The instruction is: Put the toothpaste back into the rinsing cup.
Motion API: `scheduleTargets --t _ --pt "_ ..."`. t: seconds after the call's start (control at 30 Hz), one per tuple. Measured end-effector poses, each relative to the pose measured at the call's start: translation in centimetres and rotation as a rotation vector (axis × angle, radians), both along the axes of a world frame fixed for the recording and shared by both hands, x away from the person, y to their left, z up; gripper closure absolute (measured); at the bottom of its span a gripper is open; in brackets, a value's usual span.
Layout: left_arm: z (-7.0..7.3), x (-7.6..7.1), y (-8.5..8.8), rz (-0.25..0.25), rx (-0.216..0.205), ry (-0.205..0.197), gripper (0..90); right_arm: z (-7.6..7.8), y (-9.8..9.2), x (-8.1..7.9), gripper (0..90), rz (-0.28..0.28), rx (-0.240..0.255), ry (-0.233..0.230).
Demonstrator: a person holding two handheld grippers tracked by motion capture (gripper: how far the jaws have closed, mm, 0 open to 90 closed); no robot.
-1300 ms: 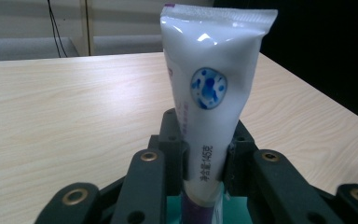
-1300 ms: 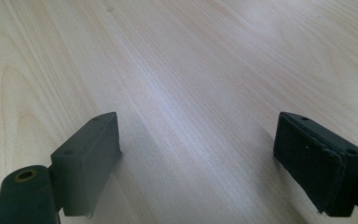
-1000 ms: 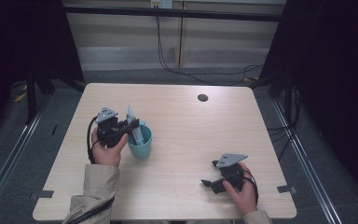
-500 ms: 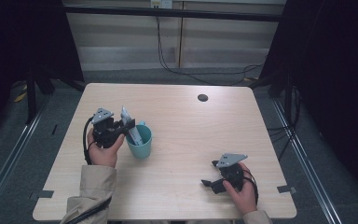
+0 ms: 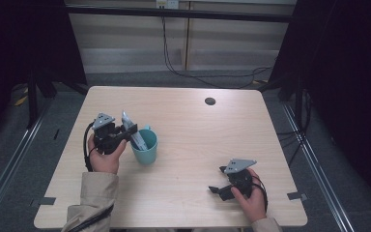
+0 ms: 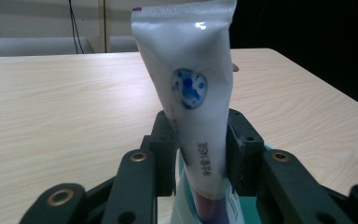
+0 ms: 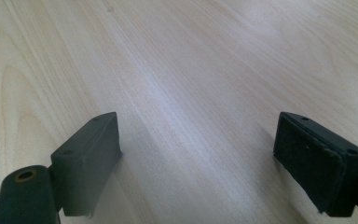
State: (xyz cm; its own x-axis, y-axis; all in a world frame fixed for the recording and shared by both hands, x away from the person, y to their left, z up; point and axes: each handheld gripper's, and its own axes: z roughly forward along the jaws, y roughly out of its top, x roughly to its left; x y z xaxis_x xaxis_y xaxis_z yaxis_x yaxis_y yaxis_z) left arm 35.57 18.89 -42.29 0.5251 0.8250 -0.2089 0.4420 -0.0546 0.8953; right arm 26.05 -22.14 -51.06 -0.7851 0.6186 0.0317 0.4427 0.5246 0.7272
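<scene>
1. The teal cup (image 5: 145,147) stands upright on the left half of the table (image 5: 188,193); all places below are given relative to it.
2. A white tube (image 5: 134,131) stands in the cup, its lower end inside and its flat crimped end rising above the rim, leaning toward the cup's left side.
3. In the left gripper view the tube (image 6: 191,93) shows a blue round mark and small print, with the cup's teal rim (image 6: 242,210) just below the jaws.
4. The left gripper (image 5: 125,133) sits just left of the cup, level with its rim; its jaws have just been opening, and the tube is between them.
5. Its pads (image 6: 240,149) flank the tube closely; whether they press on it I cannot tell.
6. The left hand (image 5: 104,152) holds that gripper's body, just left of the cup.
7. The right gripper (image 5: 217,190) lies well apart from the cup, to its right and nearer the person, held by the right hand (image 5: 251,195).
8. Its jaws are spread wide over bare wood (image 7: 191,93), with nothing between them.
</scene>
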Motion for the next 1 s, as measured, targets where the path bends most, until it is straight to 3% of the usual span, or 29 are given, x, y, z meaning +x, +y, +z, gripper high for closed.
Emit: scheduleTargets --t 0.17,0.37,0.63,1.0 --pt "0.08 0.03 0.01 -0.001 0.011 0.004 67.4 0.00 0.00 0.00 13.9 0.000 0.000 0.001" --pt "-0.15 0.11 0.30 0.019 0.000 0.023 58.1 0.00 0.00 0.00 13.9 0.000 0.000 0.000" --pt "0.04 0.10 0.32 -0.006 -0.022 0.018 45.9 0.00 0.00 0.00 13.9 0.000 0.000 0.000" --pt "0.52 0.20 0.17 -0.033 -0.044 0.054 31.7 0.00 0.00 0.00 13.9 0.000 0.000 0.000"
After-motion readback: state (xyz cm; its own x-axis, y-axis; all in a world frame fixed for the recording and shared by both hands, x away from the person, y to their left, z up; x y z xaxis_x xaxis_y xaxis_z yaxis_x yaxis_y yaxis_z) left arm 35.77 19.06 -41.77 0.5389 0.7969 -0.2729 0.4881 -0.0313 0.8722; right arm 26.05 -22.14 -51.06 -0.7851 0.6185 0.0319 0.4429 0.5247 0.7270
